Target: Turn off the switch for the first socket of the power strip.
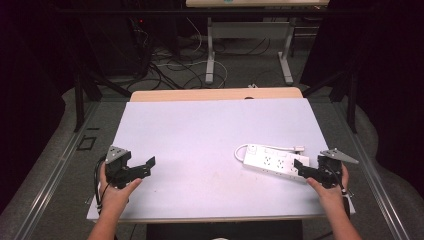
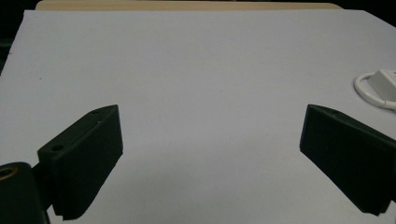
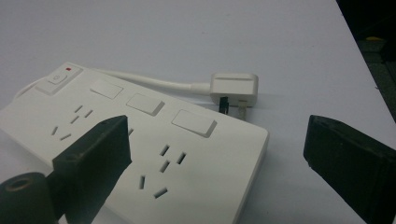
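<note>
Your right gripper [image 1: 306, 170] hangs with jaws spread wide over the near end of the white power strip [image 1: 275, 163], not clamped on it, at the table's [image 1: 200, 130] right side, while your left gripper [image 1: 137, 167] gapes wide over bare tabletop.

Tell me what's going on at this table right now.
A person holds a tool in each hand over a white table. The right tool is open at the near end of a white power strip, one jaw over it, not gripping. Its plug lies beside it, unplugged. The left tool is open above bare table.
</note>
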A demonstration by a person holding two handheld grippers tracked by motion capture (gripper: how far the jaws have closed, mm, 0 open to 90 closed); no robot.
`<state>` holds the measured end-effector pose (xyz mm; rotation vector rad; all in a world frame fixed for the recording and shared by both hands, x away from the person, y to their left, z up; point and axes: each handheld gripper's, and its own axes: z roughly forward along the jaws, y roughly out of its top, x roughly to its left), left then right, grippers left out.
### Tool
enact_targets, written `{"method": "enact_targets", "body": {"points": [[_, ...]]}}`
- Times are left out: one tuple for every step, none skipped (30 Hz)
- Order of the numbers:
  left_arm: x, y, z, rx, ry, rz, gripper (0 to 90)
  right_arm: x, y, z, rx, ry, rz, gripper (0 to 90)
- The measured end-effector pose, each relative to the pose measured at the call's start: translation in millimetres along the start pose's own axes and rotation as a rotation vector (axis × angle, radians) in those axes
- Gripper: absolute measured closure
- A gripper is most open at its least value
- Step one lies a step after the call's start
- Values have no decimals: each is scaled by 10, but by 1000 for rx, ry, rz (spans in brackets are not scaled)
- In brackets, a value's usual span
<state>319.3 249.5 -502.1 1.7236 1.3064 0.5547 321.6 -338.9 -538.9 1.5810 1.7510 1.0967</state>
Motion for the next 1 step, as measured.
{"method": "enact_targets", "body": {"points": [[-1, 1, -2, 1, -1, -1, 58, -1, 1, -2, 2, 1, 0, 68]]}}
